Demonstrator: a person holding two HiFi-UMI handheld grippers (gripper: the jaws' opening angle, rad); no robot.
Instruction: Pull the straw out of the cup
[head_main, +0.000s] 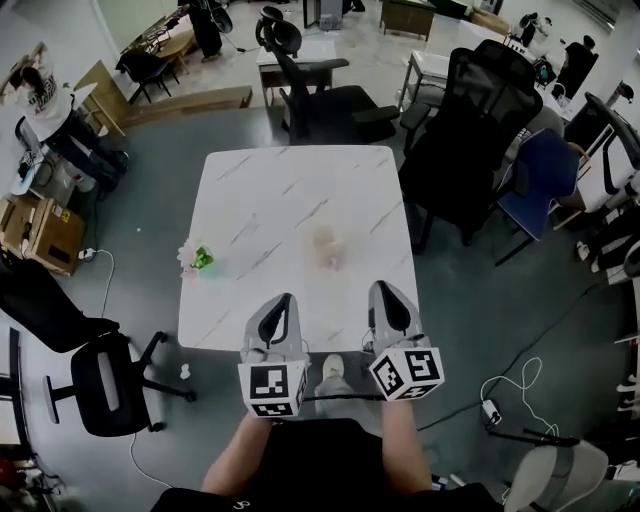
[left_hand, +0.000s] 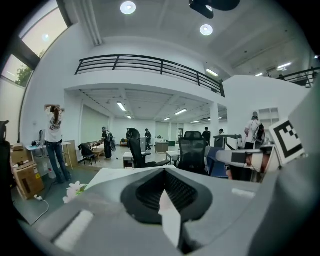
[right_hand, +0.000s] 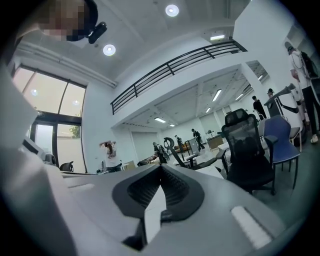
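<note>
On the white marble table (head_main: 290, 190) stands a pale, see-through cup (head_main: 327, 246), blurred; I cannot make out its straw. Both grippers hover side by side at the table's near edge, well short of the cup. My left gripper (head_main: 287, 299) has its jaws together and nothing between them; in the left gripper view (left_hand: 164, 170) the two halves meet at the tip. My right gripper (head_main: 382, 289) is likewise shut and empty, its jaws meeting in the right gripper view (right_hand: 161, 166). The cup shows in neither gripper view.
A small bunch of white flowers with green (head_main: 197, 258) lies at the table's left edge, also visible low left as flowers (left_hand: 75, 189). Black office chairs (head_main: 470, 130) crowd the right and far sides, another chair (head_main: 100, 380) stands near left. People and a cardboard box (head_main: 40, 232) are farther off.
</note>
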